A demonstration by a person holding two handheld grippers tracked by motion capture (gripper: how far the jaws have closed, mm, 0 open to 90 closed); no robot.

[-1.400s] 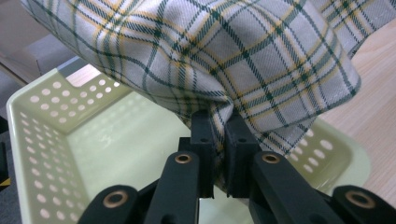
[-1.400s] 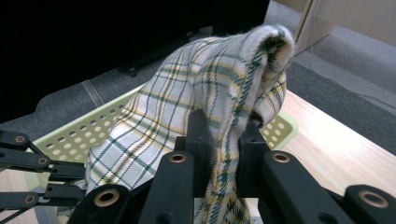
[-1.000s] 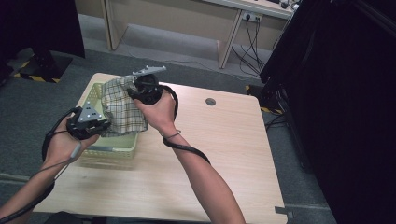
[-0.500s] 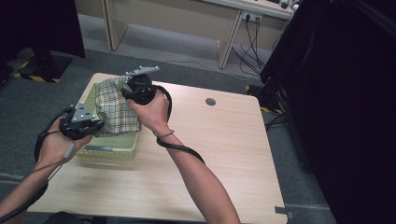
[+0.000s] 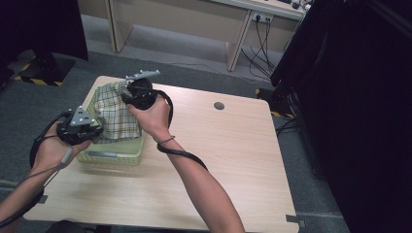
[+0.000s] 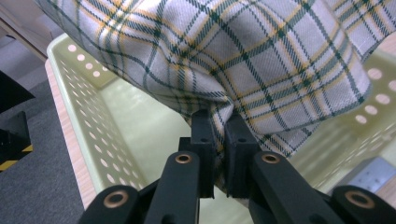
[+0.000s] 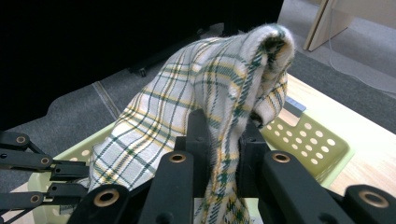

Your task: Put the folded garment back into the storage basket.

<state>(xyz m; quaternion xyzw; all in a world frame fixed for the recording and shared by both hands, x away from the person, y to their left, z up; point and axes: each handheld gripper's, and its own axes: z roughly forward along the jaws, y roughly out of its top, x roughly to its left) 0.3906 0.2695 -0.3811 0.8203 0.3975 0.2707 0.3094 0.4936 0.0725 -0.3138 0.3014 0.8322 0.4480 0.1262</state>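
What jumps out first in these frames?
The plaid cloth, held up over the pale green perforated basket at the table's left edge. Both tools are clamped on it: the left tool pinches a lower fold, the right tool grips a bunched edge higher up at the far side. A dark curtain stands at the right.

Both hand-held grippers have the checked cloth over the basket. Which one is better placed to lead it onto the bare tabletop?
Right, probably. The right hand-held gripper pinches the checked cloth at the basket's far end, beside the open tabletop; the left hand-held gripper grips it at the outer side.
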